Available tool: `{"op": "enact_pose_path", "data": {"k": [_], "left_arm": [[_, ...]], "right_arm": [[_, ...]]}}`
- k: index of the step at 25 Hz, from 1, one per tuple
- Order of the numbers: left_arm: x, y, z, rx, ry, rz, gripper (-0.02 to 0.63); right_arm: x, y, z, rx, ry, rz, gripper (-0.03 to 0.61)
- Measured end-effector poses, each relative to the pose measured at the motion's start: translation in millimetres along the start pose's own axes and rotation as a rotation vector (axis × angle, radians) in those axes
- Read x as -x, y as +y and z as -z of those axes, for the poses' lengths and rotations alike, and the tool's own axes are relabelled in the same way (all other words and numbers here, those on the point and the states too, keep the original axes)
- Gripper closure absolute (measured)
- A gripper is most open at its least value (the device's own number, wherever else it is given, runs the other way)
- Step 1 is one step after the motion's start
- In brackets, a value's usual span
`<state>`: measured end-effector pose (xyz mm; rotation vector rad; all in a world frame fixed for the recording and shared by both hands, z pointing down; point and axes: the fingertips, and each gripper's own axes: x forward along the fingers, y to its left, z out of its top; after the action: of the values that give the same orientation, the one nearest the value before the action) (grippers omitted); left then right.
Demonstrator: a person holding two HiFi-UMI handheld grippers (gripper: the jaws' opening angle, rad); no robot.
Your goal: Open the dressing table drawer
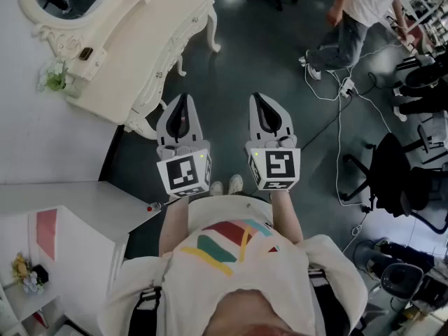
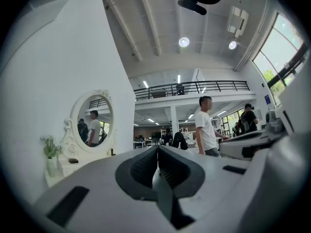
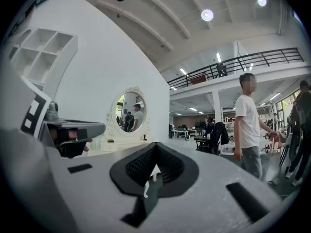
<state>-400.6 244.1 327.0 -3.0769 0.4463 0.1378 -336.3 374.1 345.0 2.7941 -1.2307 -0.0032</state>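
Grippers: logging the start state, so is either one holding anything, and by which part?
Nothing held: left gripper and right gripper are both shut and empty.

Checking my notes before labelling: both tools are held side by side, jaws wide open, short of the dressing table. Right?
No: the jaws are shut, not wide open, as the left gripper view and right gripper view show. The left tool and right tool are side by side, short of the dressing table.
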Motion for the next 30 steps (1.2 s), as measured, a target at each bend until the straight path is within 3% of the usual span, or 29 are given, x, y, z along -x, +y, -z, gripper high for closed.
{"op": "enact_pose_path", "data": {"k": [13, 19, 23, 30], "left_arm": [[-20.8, -17.3, 7.0, 0.006, 0.016, 0.012, 0.606], [-27.6, -35.1, 11.2, -0.001, -0.006, 0.010, 0.606], [-36.2, -34.2, 18.0, 0.030, -0.011, -0.015, 0.606], [-72.7, -24.2, 27.2, 0.075, -0.038, -0.054, 0.606]], "right_arm": [[-8.4, -19.3, 12.5, -0.005, 0.016, -0.024, 0.578], [-9.5, -28.1, 21.6, 0.048, 0.012, -0.055, 0.578], [-9.5, -38.6, 38.2, 0.083, 0.058, -0.061, 0.578], [-36.9, -63.9, 49.5, 0.095, 0.037, -0.077, 0.578]]}}
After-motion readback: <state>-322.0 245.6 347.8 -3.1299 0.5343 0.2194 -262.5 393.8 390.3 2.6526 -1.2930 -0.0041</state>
